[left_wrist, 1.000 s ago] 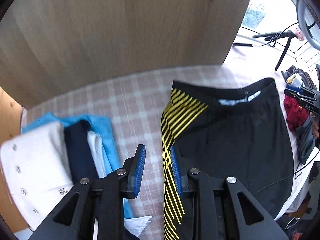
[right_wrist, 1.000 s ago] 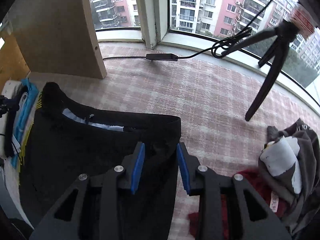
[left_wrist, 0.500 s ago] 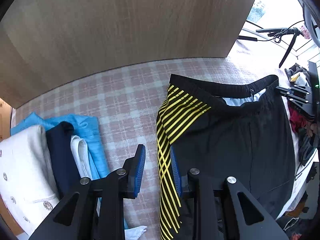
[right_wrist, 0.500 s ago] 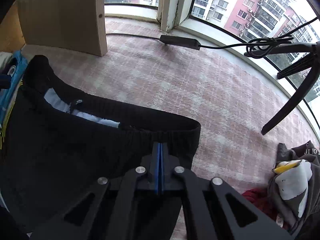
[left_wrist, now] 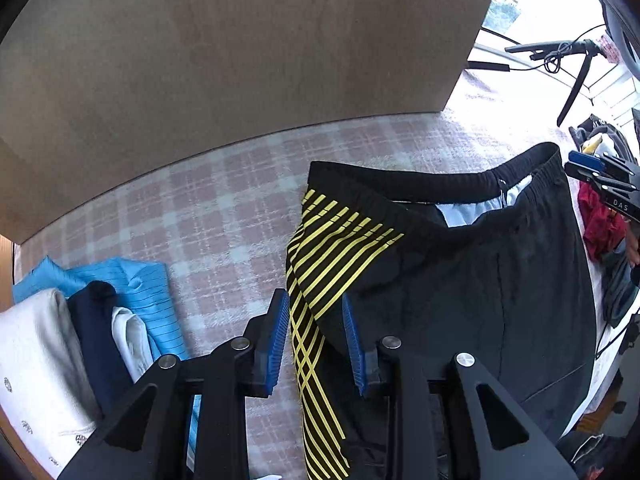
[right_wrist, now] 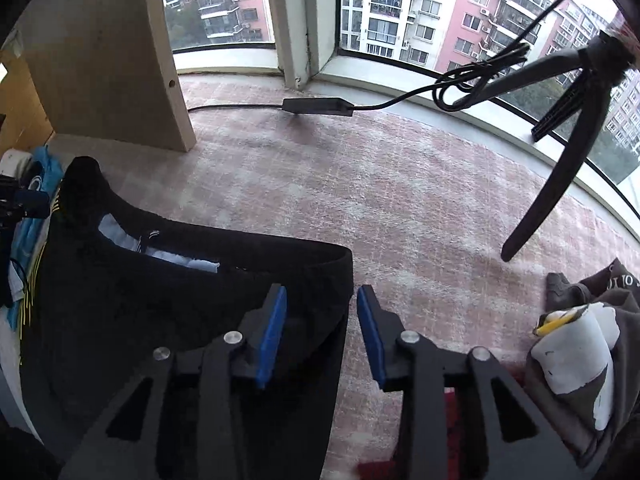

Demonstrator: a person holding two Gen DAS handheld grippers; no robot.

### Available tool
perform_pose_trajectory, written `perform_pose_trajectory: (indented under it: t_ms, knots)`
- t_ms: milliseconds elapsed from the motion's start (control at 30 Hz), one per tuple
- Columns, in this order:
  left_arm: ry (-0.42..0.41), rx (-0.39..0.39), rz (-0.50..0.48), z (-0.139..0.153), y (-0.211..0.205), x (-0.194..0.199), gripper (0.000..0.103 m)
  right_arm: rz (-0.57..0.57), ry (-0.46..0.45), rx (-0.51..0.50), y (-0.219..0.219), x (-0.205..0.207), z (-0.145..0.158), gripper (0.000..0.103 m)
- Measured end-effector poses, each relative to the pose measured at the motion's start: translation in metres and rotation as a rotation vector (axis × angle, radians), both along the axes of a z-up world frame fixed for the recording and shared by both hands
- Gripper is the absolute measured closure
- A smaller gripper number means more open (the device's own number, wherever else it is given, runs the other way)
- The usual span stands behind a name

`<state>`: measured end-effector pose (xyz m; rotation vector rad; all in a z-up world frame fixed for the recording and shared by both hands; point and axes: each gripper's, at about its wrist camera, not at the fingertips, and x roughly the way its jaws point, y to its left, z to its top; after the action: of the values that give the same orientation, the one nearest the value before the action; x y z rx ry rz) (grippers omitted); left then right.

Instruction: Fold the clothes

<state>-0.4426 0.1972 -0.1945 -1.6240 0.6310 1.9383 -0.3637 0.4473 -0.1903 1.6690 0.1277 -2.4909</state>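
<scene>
We are looking at the right tool (right_wrist: 320, 332) standing open again after pinching the black shorts (left_wrist: 480, 280) half a second ago; the left tool (left_wrist: 316, 340) is gaping, straddling their yellow-striped edge on the checked surface (left_wrist: 224, 216), so regripping seems likely.

Right gripper (right_wrist: 321, 334) jaws apart, straddling the right waistband corner of the black shorts (right_wrist: 168, 300) on the pink plaid cover (right_wrist: 400, 200). Clothes pile (right_wrist: 580, 340) at right, tripod leg (right_wrist: 560, 184) beyond. Fabric contact with pads: possibly none.
</scene>
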Motion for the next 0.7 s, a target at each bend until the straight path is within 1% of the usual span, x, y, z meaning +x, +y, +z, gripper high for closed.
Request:
perform_pose_trajectory:
  t_ms: [100, 200, 233, 267, 300, 333, 400, 467, 533, 600, 700]
  knots:
    - [-0.004, -0.001, -0.001, -0.001, -0.001, 0.0, 0.077, 0.033, -0.011, 0.015, -0.01, -0.009, -0.006, 0.064]
    - [-0.007, -0.003, 0.003, -0.002, -0.003, -0.001, 0.076, 0.056, -0.028, 0.088, -0.019, -0.016, -0.017, 0.063]
    - [-0.007, -0.002, 0.003, -0.001, -0.003, -0.002, 0.076, 0.068, -0.024, 0.088, -0.02, -0.016, -0.019, 0.064]
    - [-0.007, -0.001, 0.003, -0.001, -0.004, -0.002, 0.076, 0.067, -0.024, 0.08, -0.02, -0.016, -0.018, 0.068]
    - [-0.009, -0.001, 0.003, -0.001, -0.004, -0.003, 0.076, 0.066, -0.024, 0.072, -0.019, -0.016, -0.018, 0.092]
    - [-0.009, -0.003, 0.002, -0.002, -0.005, -0.003, 0.076, 0.065, -0.025, 0.064, -0.018, -0.015, -0.017, 0.096]
    - [-0.005, -0.006, 0.008, -0.002, -0.005, -0.007, 0.076, 0.063, -0.024, 0.046, -0.016, -0.015, -0.016, 0.096]
    - [0.0, -0.01, 0.015, -0.002, -0.004, -0.011, 0.076, 0.043, -0.017, -0.027, -0.006, -0.015, -0.009, 0.096]
    - [-0.003, -0.004, 0.02, -0.003, -0.002, -0.015, 0.076, -0.038, -0.013, -0.139, 0.018, -0.019, -0.001, 0.096]
    - [0.005, -0.003, 0.015, -0.005, 0.003, -0.018, 0.073, -0.13, 0.026, -0.141, 0.039, -0.023, 0.003, 0.096]
    - [0.013, -0.001, 0.014, -0.008, 0.012, -0.026, 0.07, -0.164, 0.017, -0.132, 0.049, -0.028, -0.002, 0.096]
